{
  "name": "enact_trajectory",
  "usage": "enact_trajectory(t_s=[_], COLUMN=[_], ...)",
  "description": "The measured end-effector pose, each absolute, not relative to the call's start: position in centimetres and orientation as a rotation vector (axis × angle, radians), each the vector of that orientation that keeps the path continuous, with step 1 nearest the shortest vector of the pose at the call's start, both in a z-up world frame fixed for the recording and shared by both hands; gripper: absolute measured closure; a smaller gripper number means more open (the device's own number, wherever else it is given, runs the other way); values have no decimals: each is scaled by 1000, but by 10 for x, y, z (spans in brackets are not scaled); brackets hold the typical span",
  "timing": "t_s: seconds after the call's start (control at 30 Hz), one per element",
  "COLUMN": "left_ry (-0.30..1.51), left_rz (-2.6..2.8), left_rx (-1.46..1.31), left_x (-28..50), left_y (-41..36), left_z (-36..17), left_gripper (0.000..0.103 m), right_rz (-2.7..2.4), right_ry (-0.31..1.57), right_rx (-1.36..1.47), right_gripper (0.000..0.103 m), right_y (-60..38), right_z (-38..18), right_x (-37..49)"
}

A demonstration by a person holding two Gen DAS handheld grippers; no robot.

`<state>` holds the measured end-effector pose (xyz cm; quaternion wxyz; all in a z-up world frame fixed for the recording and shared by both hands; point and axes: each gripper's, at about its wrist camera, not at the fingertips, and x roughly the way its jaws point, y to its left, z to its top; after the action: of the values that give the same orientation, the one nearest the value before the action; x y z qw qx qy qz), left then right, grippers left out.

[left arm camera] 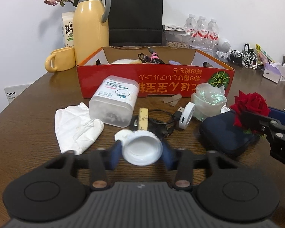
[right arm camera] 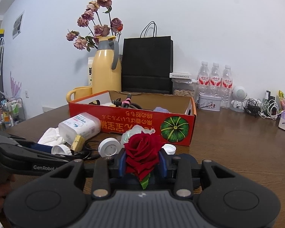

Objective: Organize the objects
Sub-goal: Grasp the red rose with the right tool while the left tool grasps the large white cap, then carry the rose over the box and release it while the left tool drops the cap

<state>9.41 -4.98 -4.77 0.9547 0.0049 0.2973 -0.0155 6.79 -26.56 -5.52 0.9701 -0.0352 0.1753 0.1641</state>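
White plastic, the cap (left arm camera: 142, 150) sits clamped in your left gripper (left arm camera: 141, 152) near the desk (left arm camera: 28, 104) edge: light, stiff, slippery, so hold its rim. Your right gripper (right arm camera: 142, 164) pinches the soft rose (right arm camera: 142, 152); squeeze gently.

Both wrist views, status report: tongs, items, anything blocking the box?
Left tongs shut on white cap. Right tongs shut on red rose. Red box open ahead; clear jar lies before it.
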Motion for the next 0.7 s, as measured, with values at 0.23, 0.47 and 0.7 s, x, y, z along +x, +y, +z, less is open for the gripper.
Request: enact_trajectory(t_s=[0.23,0.47,0.7], left_ry=[570,525,436], left_rz=[-41,-36,-46], left_rx=[-1,-22,-30], left_x=[86,84,92], left_y=[-44,-34,-27], left_z=[-43,-31,-7], left_gripper=[62,62,62], right_rz=[328,327,331], right_ry=[355,341,296], right_rx=[-76,-91,-107], right_gripper=[70,70,70], right_y=[-265,-260,-249], right_z=[-55,-51,-33], right_x=[68,66,76])
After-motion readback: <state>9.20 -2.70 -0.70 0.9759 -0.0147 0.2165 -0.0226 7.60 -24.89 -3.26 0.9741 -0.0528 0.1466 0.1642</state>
